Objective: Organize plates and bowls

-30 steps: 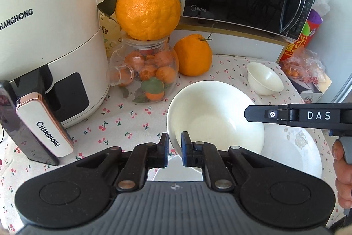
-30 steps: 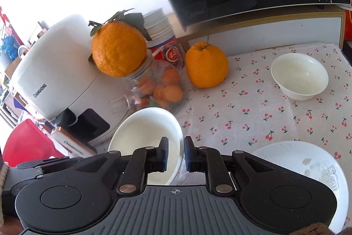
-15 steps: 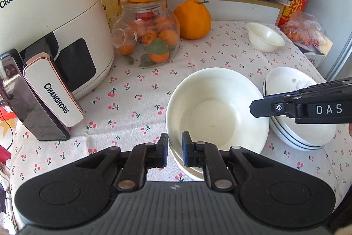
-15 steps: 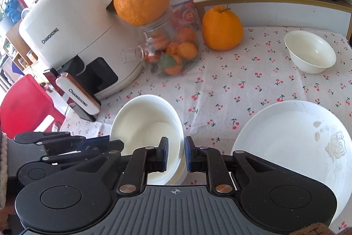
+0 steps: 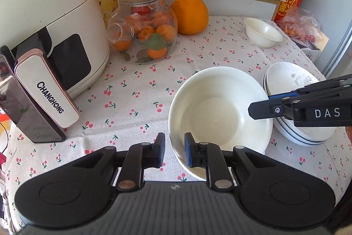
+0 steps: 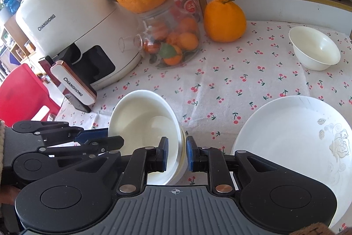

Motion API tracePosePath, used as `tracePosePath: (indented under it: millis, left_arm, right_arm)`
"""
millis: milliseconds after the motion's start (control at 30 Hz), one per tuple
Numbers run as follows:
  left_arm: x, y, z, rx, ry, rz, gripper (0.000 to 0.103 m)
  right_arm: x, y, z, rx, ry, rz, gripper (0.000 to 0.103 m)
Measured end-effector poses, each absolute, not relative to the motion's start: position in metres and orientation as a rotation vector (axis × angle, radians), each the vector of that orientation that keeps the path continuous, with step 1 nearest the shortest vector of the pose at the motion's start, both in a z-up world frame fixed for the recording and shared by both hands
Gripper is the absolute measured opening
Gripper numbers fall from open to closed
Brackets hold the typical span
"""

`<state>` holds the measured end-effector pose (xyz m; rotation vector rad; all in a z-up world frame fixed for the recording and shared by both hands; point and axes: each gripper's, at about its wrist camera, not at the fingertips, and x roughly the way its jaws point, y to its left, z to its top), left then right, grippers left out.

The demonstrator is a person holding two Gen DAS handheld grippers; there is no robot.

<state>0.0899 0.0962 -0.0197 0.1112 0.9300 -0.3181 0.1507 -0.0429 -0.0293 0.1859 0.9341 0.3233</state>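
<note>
Large white bowl sits on the cherry-print tablecloth, nested on another bowl underneath, directly ahead of both tongs. Left gripper straddles the near rim: right pad inside the bowl, left pad outside, small gaps visible, jaws have just been opening and no longer pinch the rim. Right gripper straddles the bowl's rim from the opposite side, one blue pad each side of the wall, jaws also just been opening; slightly spread, rim between them, not pressed. Stack of white plates lies just right of the right gripper, beyond its fingers in the left view. Small white bowl stands far ahead to the right, well apart. Glass jar of oranges and white air fryer are ahead-left of the left gripper.
</note>
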Motion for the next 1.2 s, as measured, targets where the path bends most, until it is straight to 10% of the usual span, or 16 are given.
tracePosePath:
  millis: [1200]
  left_arm:
    - [0.098,0.105,-0.003,0.023,0.913,-0.3,0.02]
  right_arm:
    - [0.169,-0.074,-0.034,0.476,1.056,0.321,0.027]
